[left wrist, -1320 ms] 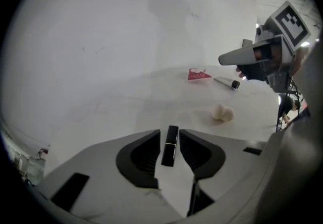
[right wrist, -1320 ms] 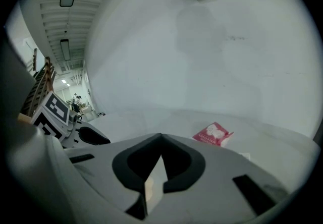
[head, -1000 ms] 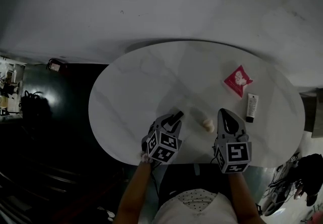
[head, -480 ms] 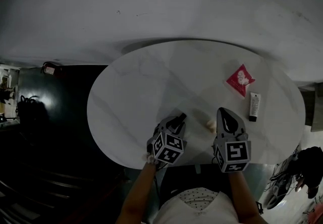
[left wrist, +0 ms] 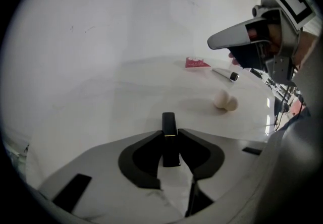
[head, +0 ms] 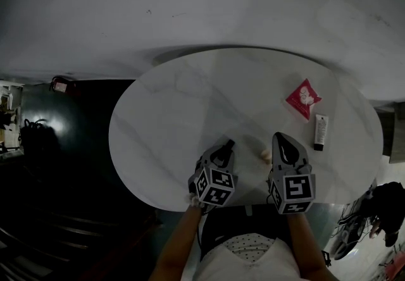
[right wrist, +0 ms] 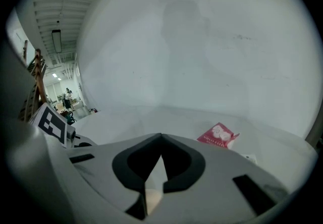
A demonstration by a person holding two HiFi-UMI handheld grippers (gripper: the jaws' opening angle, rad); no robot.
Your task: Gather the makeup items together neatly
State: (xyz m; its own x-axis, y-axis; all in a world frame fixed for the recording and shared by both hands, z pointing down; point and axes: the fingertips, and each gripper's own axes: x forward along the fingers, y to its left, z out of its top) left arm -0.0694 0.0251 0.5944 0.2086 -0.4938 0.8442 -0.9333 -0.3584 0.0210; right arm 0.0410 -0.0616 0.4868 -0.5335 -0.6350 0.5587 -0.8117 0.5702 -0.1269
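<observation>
**While the left gripper [left wrist: 170, 131] carries a lipstick [left wrist: 168, 119], three items lie apart**

Since both tools hang low over the near edge of the oval white bench [head: 171, 115], that is where the eye starts. The left gripper's fingers [left wrist: 144, 150] have just been closing and press on either side of the lipstick, a black case with a thin gold band. Its end sticks out past the tips. Beside it, the right gripper [right wrist: 161, 137] has its fingers together on nothing.

Just beyond the two lies a pale, two-lobed makeup sponge [head: 266, 155]. Farther off to the right a white cream tube [head: 319, 132] with a black cap rests flat, and just past it a red sachet [head: 302, 97]. Those two sit close, though in this dim light I cannot say whether they touch.

To my eye the step in hand is carrying the lipstick to a gathering spot, most likely by the cream tube and sachet. The next move calls for a reach away and to the right. The lipstick would then be lowered flat beside the cream tube, in line with it, before the fingers let go. The sponge would follow.
</observation>
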